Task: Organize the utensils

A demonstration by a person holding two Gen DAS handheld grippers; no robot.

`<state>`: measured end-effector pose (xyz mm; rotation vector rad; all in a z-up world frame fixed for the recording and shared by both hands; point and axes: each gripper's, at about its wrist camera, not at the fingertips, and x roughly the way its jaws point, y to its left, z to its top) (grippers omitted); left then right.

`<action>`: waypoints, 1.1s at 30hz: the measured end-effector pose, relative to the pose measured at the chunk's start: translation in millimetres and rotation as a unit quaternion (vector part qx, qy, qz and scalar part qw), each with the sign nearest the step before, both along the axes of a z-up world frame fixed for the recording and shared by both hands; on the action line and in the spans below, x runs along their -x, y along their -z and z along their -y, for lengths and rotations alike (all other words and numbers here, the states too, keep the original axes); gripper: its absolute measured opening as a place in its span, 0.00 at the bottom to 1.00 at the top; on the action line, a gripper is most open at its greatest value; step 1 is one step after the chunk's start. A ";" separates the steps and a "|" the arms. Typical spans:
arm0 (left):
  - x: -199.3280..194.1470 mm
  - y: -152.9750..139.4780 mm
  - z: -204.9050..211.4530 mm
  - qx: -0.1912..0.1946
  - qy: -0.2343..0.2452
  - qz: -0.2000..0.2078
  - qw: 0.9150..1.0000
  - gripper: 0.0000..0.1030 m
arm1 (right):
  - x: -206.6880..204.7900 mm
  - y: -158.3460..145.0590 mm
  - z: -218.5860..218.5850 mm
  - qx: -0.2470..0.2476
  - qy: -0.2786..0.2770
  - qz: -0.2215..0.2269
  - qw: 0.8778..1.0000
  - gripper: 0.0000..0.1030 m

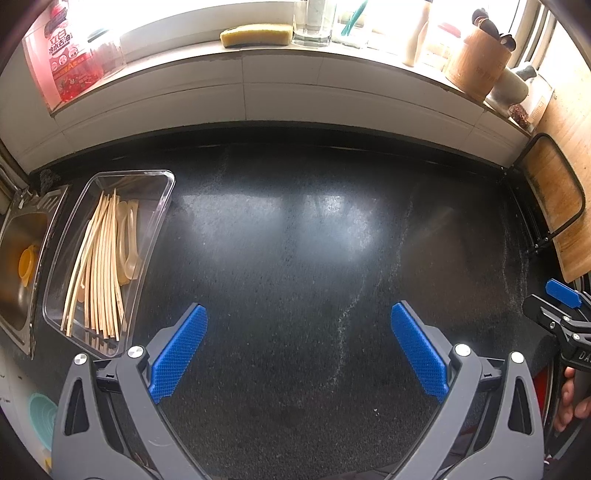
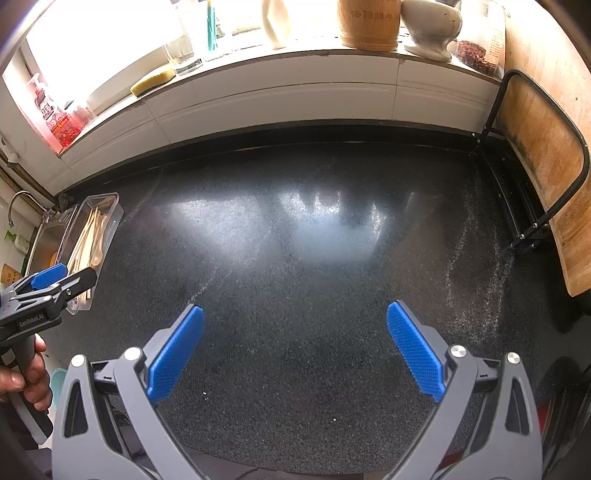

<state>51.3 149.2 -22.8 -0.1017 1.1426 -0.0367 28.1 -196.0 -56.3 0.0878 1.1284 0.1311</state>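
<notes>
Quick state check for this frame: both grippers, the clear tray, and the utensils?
Left gripper: jaws open, empty.
Right gripper: jaws open, empty.
Clear tray: uncovered, beside the sink.
Chopsticks: lying in the tray.
Spoons: lying beside the chopsticks.

Chopsticks (image 1: pixel 98 266) & spoons (image 1: pixel 129 240) lying in clear tray (image 1: pixel 162 184).

You have a dark speckled counter (image 1: pixel 288 240) with a steel sink (image 1: pixel 22 254) at its left edge. On the windowsill sit a yellow sponge (image 1: pixel 256 35), a glass (image 1: pixel 314 22) and a bamboo holder (image 1: pixel 476 66). A wooden cutting board (image 2: pixel 543 155) leans in a black rack at right.
</notes>
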 end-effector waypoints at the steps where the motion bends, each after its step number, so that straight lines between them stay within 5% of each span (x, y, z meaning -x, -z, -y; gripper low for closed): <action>1: -0.2 0.0 0.1 0.000 0.000 0.000 1.000 0.95 | -0.6 0.1 0.2 0.000 0.000 -0.001 1.000 0.93; 33: 4.9 -3.2 -3.5 0.014 -0.006 -0.003 1.000 0.95 | 4.7 -0.4 1.4 0.001 -0.009 0.001 1.000 0.93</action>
